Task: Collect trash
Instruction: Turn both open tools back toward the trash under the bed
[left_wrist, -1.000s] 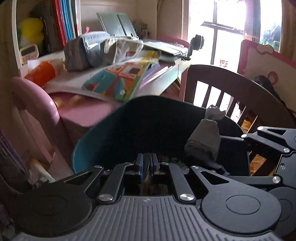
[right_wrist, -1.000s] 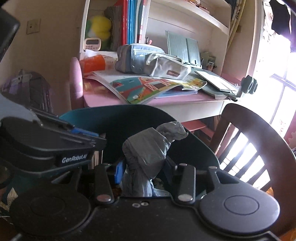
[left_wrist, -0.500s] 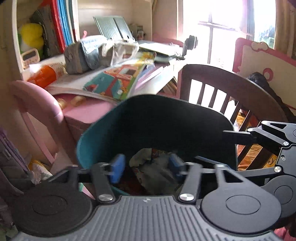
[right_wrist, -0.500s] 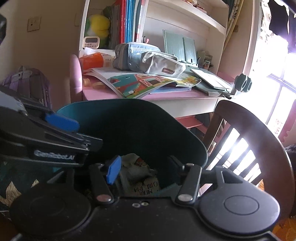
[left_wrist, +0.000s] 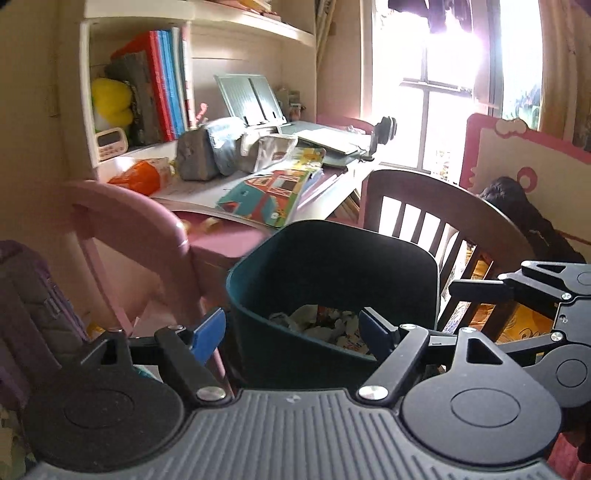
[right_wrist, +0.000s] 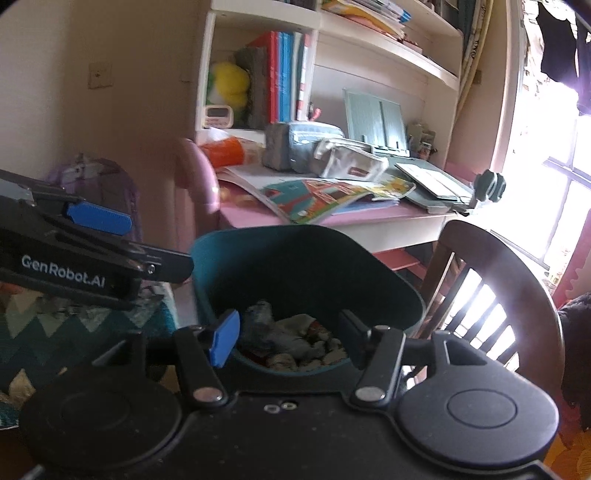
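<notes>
A: What's around the bin?

B: I see one pink desk (right_wrist: 369, 221) behind the teal bin (right_wrist: 306, 273), one wooden chair (right_wrist: 498, 280) just right of it.

A: And your tongs?

B: Two. My left gripper (left_wrist: 291, 332) is opening wide, nothing between its jaws; my right gripper (right_wrist: 288, 339) opens too, empty. Both hang at the bin's near rim, clear of it. Crumpled trash (right_wrist: 295, 339) lies inside the bin

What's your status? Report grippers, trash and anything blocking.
Left gripper opening, nothing between jaws. Right gripper opening, empty. Crumpled grey trash wad lies in the dark teal plastic bin. Nothing blocking.
</notes>
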